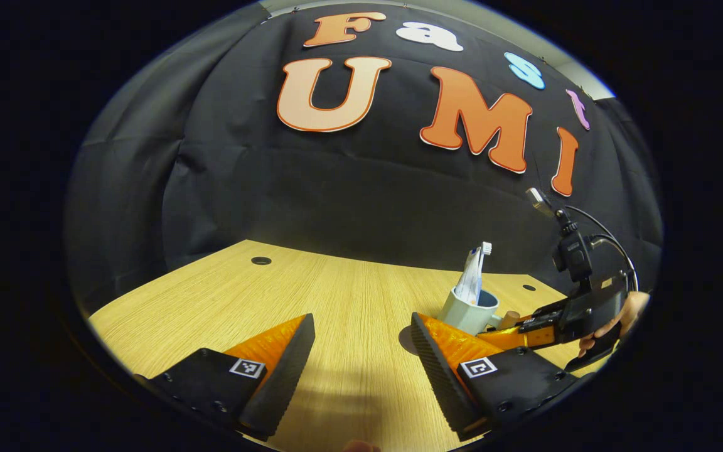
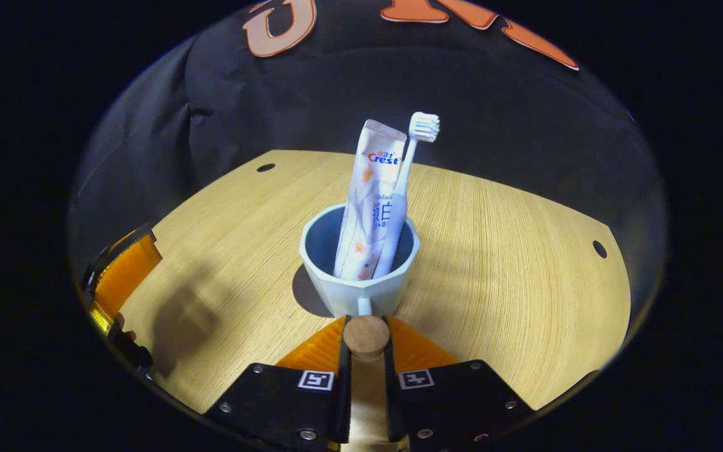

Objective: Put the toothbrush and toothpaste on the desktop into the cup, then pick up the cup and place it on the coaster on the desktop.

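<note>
The right gripper (image 2: 366, 351) has its jaws clamped on the cup's (image 2: 361, 282) wooden handle (image 2: 366, 336), cup directly ahead, while the left gripper (image 1: 361, 351) waits, jaws apart.

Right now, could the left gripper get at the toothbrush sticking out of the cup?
Probably yes. The left gripper is open over bare desktop, and the toothbrush stands clear above the cup. The right gripper, shut on the cup's handle, crowds only one side.

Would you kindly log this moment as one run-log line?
toothpaste, toothbrush: in cup | right gripper: shut on cup handle | left gripper: open
</note>
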Available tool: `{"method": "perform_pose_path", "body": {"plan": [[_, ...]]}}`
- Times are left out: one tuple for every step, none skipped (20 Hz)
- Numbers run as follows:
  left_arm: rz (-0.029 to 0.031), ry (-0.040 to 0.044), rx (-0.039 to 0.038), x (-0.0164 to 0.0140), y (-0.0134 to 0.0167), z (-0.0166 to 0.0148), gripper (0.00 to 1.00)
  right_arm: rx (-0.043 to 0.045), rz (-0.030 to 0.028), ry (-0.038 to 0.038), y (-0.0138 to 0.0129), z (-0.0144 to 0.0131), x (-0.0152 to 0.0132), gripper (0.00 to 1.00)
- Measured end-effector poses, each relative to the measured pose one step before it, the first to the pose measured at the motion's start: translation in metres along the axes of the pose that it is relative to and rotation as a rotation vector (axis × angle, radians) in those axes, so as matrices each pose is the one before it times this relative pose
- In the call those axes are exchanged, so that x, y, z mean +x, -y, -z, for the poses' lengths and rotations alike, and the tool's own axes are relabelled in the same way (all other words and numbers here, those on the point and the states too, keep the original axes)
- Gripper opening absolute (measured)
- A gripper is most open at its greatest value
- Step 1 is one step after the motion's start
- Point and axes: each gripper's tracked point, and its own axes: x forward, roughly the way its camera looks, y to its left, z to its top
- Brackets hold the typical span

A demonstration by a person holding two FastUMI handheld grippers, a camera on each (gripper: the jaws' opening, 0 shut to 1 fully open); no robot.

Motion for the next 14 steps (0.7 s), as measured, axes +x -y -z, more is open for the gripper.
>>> {"method": "perform_pose_path", "body": {"plan": [[0.00002, -0.00281, -0.00268, -0.00027, -0.00146, 0.00141, 0.97, -0.02865, -0.00126, -0.02972, -0.00048, 0.00032, 0.00036, 0.26], [-0.00003, -0.00287, -0.00207, 0.00063, -0.00099, 0.00102, 0.97, -0.02456, 0.01047, -0.01612, 0.00125, -0.0022, -0.00048, 0.28], [-0.00005, -0.00277, -0.00381, -0.00066, -0.00133, 0.00116, 0.97, -0.01427, 0.00638, -0.01722, 0.00105, -0.00282, 0.00174, 0.32], [0.00038, -0.00247, -0.00413, -0.00033, -0.00165, 0.00079, 0.97, -0.00982, -0.00234, -0.0268, -0.00117, 0.00123, -0.00179, 0.35], [-0.00029, -0.00227, -0.0048, 0.00089, -0.0008, 0.00122, 0.97, -0.01382, 0.00526, -0.02041, 0.00142, 0.00005, 0.00059, 0.31], [-0.00207, -0.0031, -0.00504, 0.00015, -0.00289, 0.00257, 0.97, -0.01596, 0.00504, -0.00603, 0.00109, -0.0002, 0.00231, 0.37], [-0.00146, -0.00242, -0.0035, 0.00063, -0.00202, 0.00177, 0.97, 0.00621, -0.01575, -0.00766, -0.00239, 0.00163, 0.0011, 0.37], [-0.00482, -0.00306, -0.00358, 0.00024, -0.00367, 0.0015, 0.97, 0.02907, -0.02272, 0.01103, -0.00204, -0.00284, -0.00356, 0.32], [-0.00481, -0.0033, -0.00173, 0.00112, -0.00269, 0.00136, 0.97, 0.00608, -0.00374, 0.01296, 0.00083, -0.00109, 0.0029, 0.24], [-0.00378, -0.00377, -0.0014, 0.00105, 0.00008, 0.00153, 0.97, -0.01504, 0.01013, 0.02567, 0.00026, -0.00091, -0.00098, 0.22], [-0.003, -0.00331, -0.00176, 0.00048, -0.00044, 0.00058, 0.97, -0.01971, 0.02138, 0.01881, 0.00291, -0.00164, 0.0015, 0.18], [-0.00421, -0.00384, -0.00145, -0.0002, -0.00075, 0.00058, 0.97, 0.00521, 0.01199, 0.01595, 0.00018, -0.00215, -0.0006, 0.17], [-0.00367, -0.00356, -0.0003, -0.0017, -0.00091, 0.00033, 0.97, 0.01757, 0.00037, 0.00502, 0.00023, -0.00187, 0.00002, 0.17], [-0.0045, -0.00163, 0.00069, -0.00082, -0.00082, -0.00005, 0.97, 0.0145, -0.00291, 0.00634, -0.00201, 0.00041, -0.00068, 0.16]]}}
